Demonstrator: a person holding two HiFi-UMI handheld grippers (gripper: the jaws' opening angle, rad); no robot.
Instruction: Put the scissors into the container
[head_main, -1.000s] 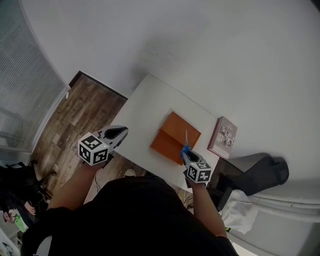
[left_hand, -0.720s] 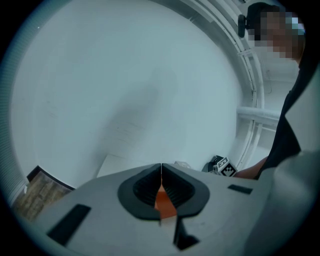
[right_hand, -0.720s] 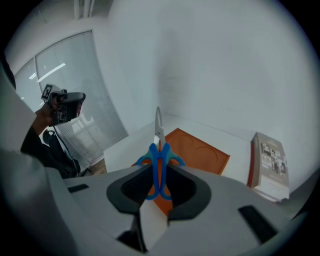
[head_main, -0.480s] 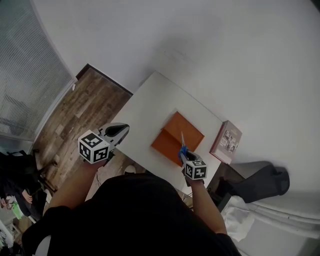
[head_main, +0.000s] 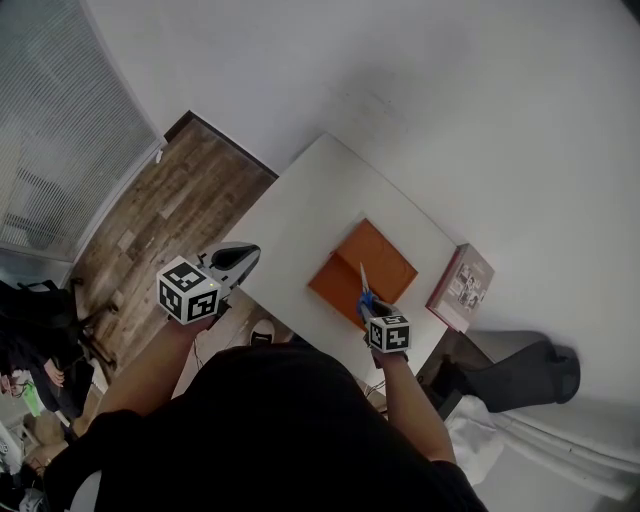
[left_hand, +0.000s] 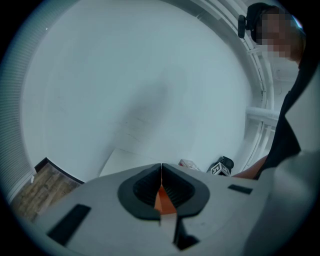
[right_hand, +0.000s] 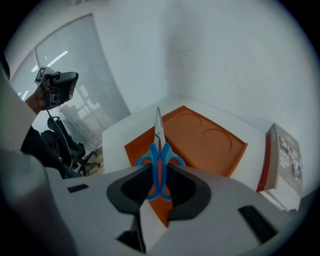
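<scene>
- R tongs (head_main: 372, 312) (right_hand: 159, 181): pinching blue-handled scissors (head_main: 363, 288) (right_hand: 159, 147) by the handle loops; steel blades closed, pointing away from the person.
- Scissors held over the near edge of the flat orange rectangular container (head_main: 372, 255) (right_hand: 202, 135), blade tip over the orange surface. They look to be in the air, not laid down in it; can't tell contact for sure.
- Container lies on the white rectangular desk (head_main: 305, 205) (right_hand: 116, 136), toward its right end. Two shallow round recesses show in its far part, per R gripper view.
- Pink-and-white book (head_main: 467, 287) (right_hand: 284, 160) lies flat just right of the container, at the desk's right edge, not touching it.
- L tongs (head_main: 243, 257) (left_hand: 161, 186): pressed together, nothing between them. Held well left of the R tongs, off the desk's near-left edge, over the brown wood-plank floor (head_main: 165, 205).
- L tongs aim across the desk toward the white wall (left_hand: 125, 90).
- Window blinds (head_main: 45, 120) (right_hand: 75, 70) at far left of the room.
- Dark bulky item (head_main: 520, 375) low down, right of the desk; can't tell what it is.
</scene>
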